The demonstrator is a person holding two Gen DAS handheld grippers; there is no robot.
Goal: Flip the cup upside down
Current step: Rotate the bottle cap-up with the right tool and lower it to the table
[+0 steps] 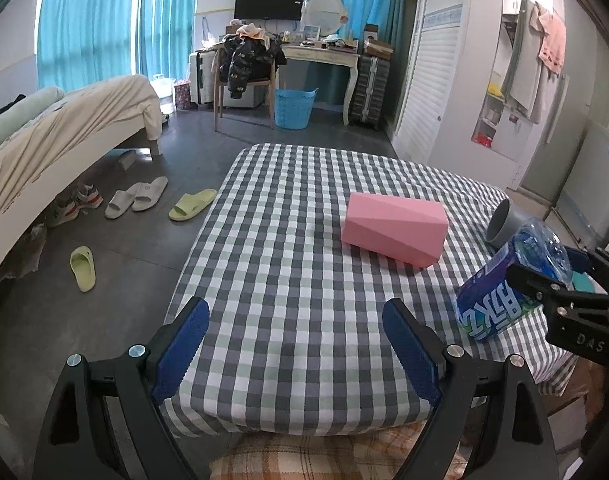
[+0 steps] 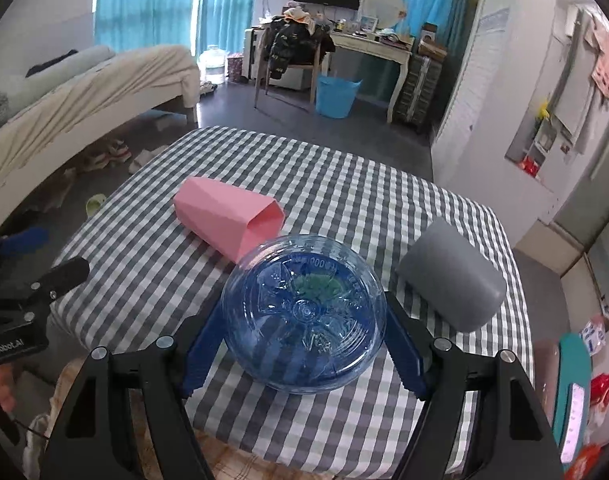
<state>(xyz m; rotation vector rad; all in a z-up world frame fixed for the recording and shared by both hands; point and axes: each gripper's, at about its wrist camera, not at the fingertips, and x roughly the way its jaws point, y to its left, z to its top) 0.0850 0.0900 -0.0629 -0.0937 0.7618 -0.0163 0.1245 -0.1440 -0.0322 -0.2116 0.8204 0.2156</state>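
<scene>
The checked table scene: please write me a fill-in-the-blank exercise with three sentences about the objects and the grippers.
1. The pink cup lies on its ____ on the checked tablecloth.
2. The right gripper is closed on a blue ____ bottle.
3. The left gripper is open and holds ____.
4. The colour of the other cup, also lying down, is ____.

Missing words: side; plastic; nothing; grey

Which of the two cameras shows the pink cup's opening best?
The right wrist view: the faceted pink plastic cup lies on its side, its open mouth turned toward that camera. The left wrist view shows only its closed side.
</scene>
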